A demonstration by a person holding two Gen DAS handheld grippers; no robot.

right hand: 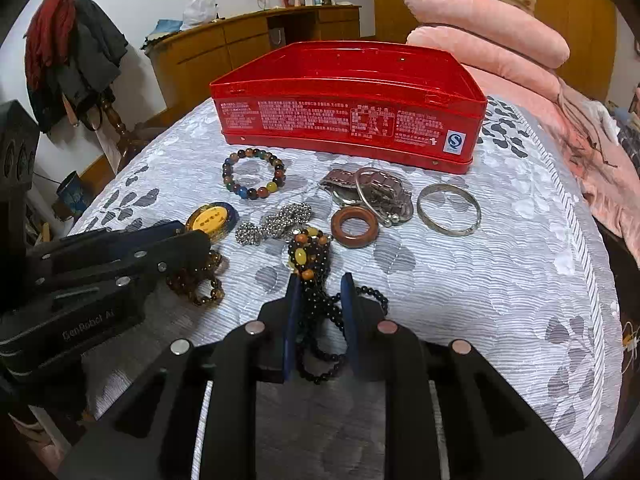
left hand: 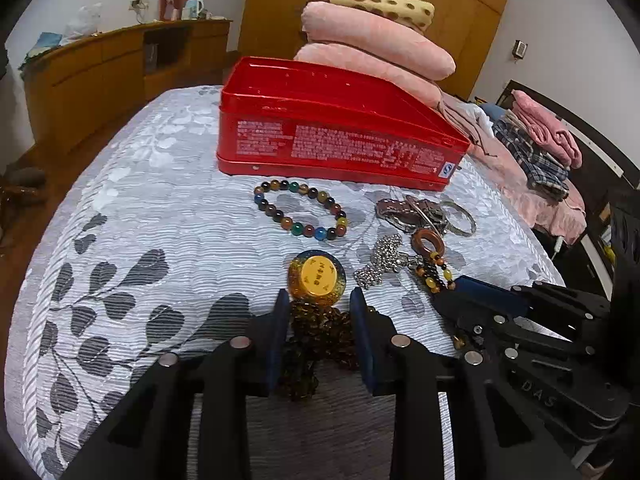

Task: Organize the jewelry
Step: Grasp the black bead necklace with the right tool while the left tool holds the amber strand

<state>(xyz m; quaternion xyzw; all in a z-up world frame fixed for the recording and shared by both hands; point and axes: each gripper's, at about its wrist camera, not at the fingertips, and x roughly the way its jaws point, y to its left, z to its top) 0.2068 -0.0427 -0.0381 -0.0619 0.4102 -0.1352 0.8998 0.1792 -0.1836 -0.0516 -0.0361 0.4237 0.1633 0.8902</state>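
Observation:
An open red tin (left hand: 340, 136) stands on the leaf-print bedspread, with the jewelry spread out in front of it. My left gripper (left hand: 319, 300) is shut on a string of amber beads (left hand: 320, 340); its round pendant with a yellow face (left hand: 318, 274) lies just past the fingertips. My right gripper (right hand: 320, 284) is shut on a black bead necklace (right hand: 316, 300), whose orange and yellow beads (right hand: 304, 254) lie ahead of it. The left gripper (right hand: 192, 236) shows at the left of the right wrist view. A multicolour bead bracelet (right hand: 256, 192) lies near the tin.
A silver ball chain (right hand: 280, 220), a wooden ring (right hand: 354, 241), a watch with thin hoops (right hand: 384, 188) and a silver bangle (right hand: 448, 234) lie between the grippers and the tin. Pink pillows (left hand: 376, 40) are stacked behind it. A wooden cabinet (left hand: 112, 64) stands beyond the bed's left edge.

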